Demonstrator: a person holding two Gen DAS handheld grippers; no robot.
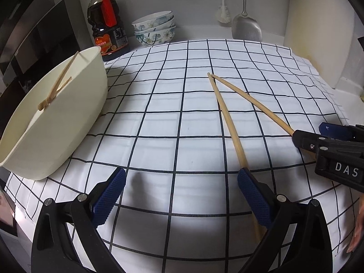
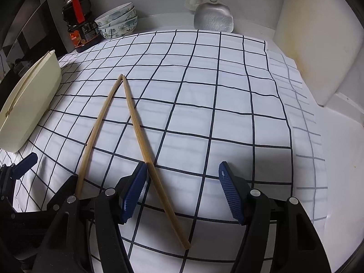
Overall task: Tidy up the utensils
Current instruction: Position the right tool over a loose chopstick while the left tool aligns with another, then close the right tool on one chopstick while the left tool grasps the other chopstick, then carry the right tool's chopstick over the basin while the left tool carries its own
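Two wooden chopsticks lie in a V on the checked cloth (image 1: 159,118), tips touching at the far end. The left chopstick (image 1: 227,118) runs under my left gripper's right finger; it also shows in the right wrist view (image 2: 95,125). The right chopstick (image 1: 252,104) runs between my right gripper's fingers (image 2: 157,177). My left gripper (image 1: 182,195) is open, low over the cloth. My right gripper (image 2: 182,191) is open, its left pad (image 2: 134,193) beside the chopstick; it also shows in the left wrist view (image 1: 323,141). A cream tub (image 1: 68,118) at the left holds two chopsticks (image 1: 59,84).
A dark sauce bottle (image 1: 107,22) and stacked floral bowls (image 1: 154,28) stand at the back left. A metal spatula (image 1: 246,26) and a white brush (image 1: 223,13) hang on the back wall. A white board (image 1: 318,34) leans at the right. The cloth's front edge is near me.
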